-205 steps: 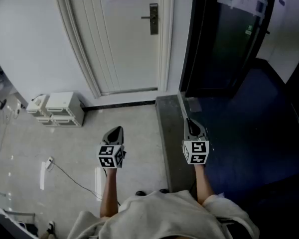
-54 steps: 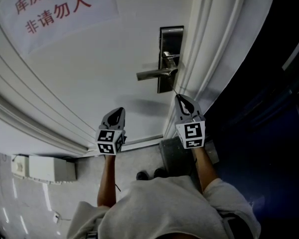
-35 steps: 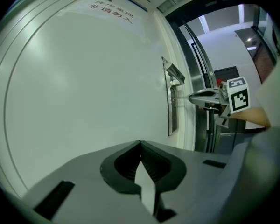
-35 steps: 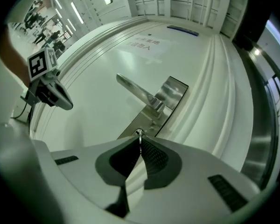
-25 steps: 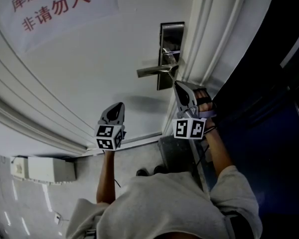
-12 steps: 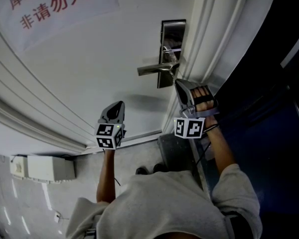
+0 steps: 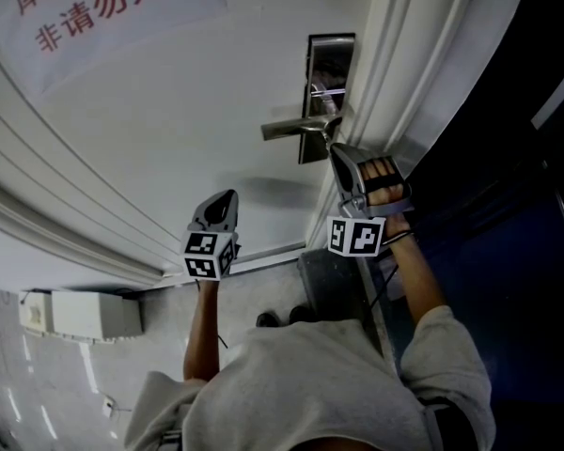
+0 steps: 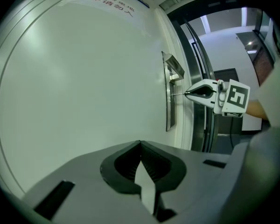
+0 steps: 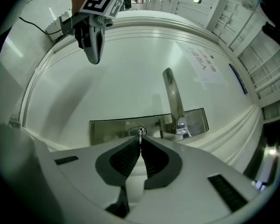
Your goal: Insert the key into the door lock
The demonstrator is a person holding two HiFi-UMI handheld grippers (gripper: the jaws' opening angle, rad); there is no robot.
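Note:
On the white door (image 7: 169,139) sits a steel lock plate (image 7: 327,97) with a lever handle (image 7: 296,128). My right gripper (image 7: 336,151) is held level just under the handle, at the plate's lower part. In the right gripper view the right gripper (image 9: 140,143) is shut on a thin metal key (image 9: 140,134), whose tip is in the round keyhole (image 9: 136,131) of the lock plate (image 9: 112,127). The left gripper (image 7: 227,199) hangs lower left of the lock, apart from the door; the left gripper (image 8: 141,146) is shut and holds nothing.
A paper notice with red characters (image 7: 113,17) is stuck high on the door. The white moulded door frame (image 7: 404,83) runs beside the lock, with a dark glass door (image 7: 508,158) to its right. White boxes (image 7: 75,316) stand on the floor at the lower left.
The right gripper has rolled a little about its own axis with the key at the lock, its marker cube turning. The left gripper has stayed put.

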